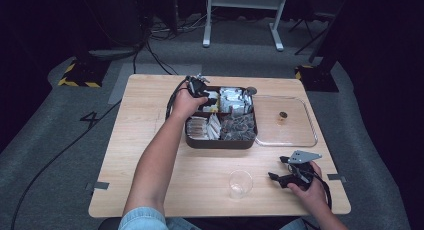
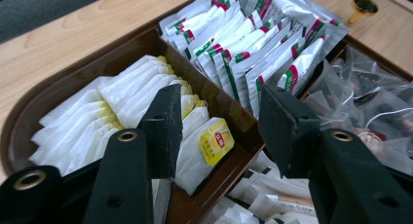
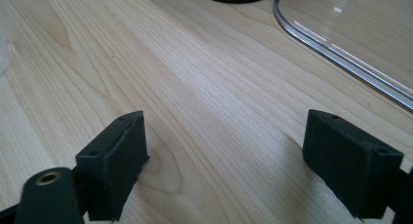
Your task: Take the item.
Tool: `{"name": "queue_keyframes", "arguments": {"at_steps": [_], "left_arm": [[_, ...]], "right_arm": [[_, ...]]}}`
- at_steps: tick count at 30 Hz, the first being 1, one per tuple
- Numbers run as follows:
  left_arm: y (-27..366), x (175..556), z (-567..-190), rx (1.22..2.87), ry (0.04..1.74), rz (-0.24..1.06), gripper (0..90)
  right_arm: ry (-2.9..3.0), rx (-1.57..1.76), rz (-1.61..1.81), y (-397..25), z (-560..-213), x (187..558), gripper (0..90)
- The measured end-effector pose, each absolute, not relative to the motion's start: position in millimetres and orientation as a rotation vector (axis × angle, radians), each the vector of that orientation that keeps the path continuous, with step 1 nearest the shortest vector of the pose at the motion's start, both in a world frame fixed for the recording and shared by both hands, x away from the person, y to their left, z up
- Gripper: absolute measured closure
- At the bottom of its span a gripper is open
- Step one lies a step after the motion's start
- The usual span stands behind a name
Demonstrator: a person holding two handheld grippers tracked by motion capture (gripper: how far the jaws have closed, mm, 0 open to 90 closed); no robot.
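A dark brown compartment tray stands mid-table, holding tea bags and sachets. My left gripper hovers over its back left compartment, jaws open. In the left gripper view the gripper sits just above white tea bags with yellow tags, and one jaw seems to touch the pile. Silver sachets with red and green print fill the neighbouring compartment. My right gripper rests open near the front right of the table; in its own view the gripper has bare wood between the jaws.
A clear plastic cup stands near the front edge, left of the right gripper. A transparent lid with a small dark knob lies right of the tray; its rim shows ahead of the right gripper. Translucent bags fill another compartment.
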State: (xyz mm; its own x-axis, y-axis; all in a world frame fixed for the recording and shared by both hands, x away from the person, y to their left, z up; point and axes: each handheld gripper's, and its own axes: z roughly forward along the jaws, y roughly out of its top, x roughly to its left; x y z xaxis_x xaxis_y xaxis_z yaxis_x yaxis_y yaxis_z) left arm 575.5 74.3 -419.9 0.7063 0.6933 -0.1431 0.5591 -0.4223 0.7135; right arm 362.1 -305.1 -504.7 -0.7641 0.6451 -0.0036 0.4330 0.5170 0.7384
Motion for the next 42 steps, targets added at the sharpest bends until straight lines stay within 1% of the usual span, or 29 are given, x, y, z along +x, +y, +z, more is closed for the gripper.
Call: {"name": "queue_keyframes", "arguments": {"at_steps": [4,10,12,13,18,20,21,28,32,36,38,40,42], "left_arm": [[68,581,-425,2.176,0.943,0.212,54.0],[63,585,-434,2.223,0.941,0.204,54.0],[62,586,-435,2.225,0.950,0.199,54.0],[63,587,-438,2.211,0.987,0.176,53.8],[63,588,-441,2.211,0.999,0.171,54.4],[64,589,-442,2.225,1.008,0.160,59.4],[65,589,-442,2.231,1.019,0.147,60.2],[68,594,-446,2.261,1.048,0.175,58.9],[67,595,-447,2.274,1.057,0.163,59.3],[64,595,-448,2.305,1.060,0.140,67.5],[64,594,-449,2.321,1.057,0.140,70.0],[63,593,-449,2.337,1.058,0.115,75.9],[62,593,-450,2.342,1.056,0.101,77.9]], "right_arm": [[2.483,0.907,1.093,-305,-505,362,16.6],[2.483,0.906,1.093,-305,-505,362,16.5],[2.484,0.907,1.093,-305,-505,362,16.5],[2.484,0.906,1.093,-305,-505,362,16.5],[2.483,0.906,1.094,-305,-505,362,16.5],[2.483,0.906,1.093,-305,-505,362,16.5],[2.483,0.907,1.094,-305,-505,362,16.6],[2.482,0.905,1.094,-305,-505,362,16.5],[2.482,0.904,1.094,-305,-505,362,16.5],[2.481,0.902,1.095,-305,-505,363,16.5],[2.482,0.906,1.094,-305,-505,362,16.5],[2.482,0.906,1.095,-305,-505,362,16.5],[2.482,0.906,1.095,-305,-505,362,16.5]]}}
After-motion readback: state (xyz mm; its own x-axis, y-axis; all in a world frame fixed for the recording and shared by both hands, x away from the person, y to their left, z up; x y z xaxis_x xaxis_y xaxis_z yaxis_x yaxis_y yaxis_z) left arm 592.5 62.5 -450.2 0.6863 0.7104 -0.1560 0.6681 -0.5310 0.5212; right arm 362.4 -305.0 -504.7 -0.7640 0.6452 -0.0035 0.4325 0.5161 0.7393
